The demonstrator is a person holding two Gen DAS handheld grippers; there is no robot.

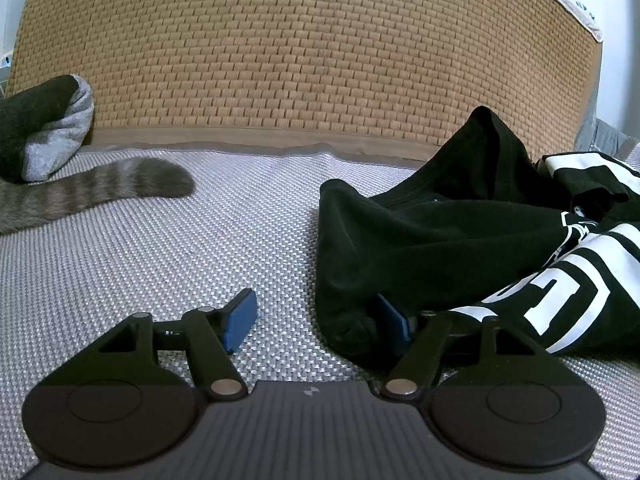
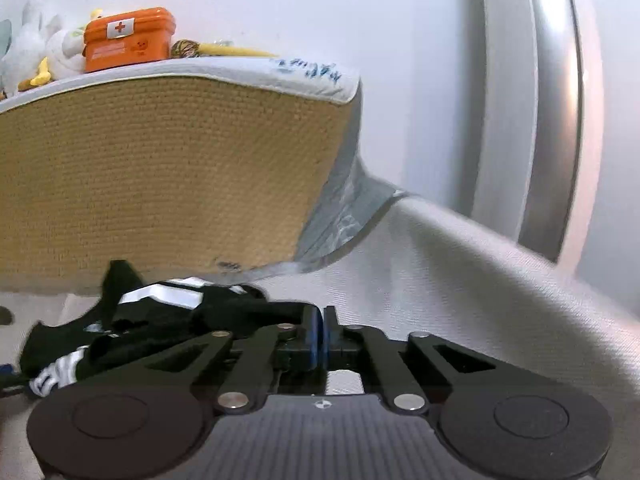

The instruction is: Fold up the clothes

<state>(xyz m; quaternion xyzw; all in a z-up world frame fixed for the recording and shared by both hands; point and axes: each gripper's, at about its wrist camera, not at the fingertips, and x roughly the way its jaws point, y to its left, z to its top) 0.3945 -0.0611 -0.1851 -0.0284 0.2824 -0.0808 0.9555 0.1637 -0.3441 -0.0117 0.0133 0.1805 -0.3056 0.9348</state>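
Observation:
A crumpled black garment with white block lettering (image 1: 460, 240) lies on the grey woven bed surface (image 1: 160, 260), right of centre in the left wrist view. My left gripper (image 1: 320, 320) is open; its left blue pad (image 1: 240, 316) is bare, and the garment's hem lies over the right pad (image 1: 394, 318). In the right wrist view the same garment (image 2: 160, 320) lies bunched to the left. My right gripper (image 2: 322, 340) is shut, its blue pads pressed together with no cloth visible between them, just right of the garment's edge.
A tan woven headboard (image 1: 300, 60) stands behind the bed. A grey striped furry tail (image 1: 120, 188) and a dark-and-grey sock-like item (image 1: 48, 128) lie at the far left. On top of the headboard sit an orange first-aid box (image 2: 128, 38) and plush toys (image 2: 36, 40). A white wall and grey door frame (image 2: 552, 120) stand on the right.

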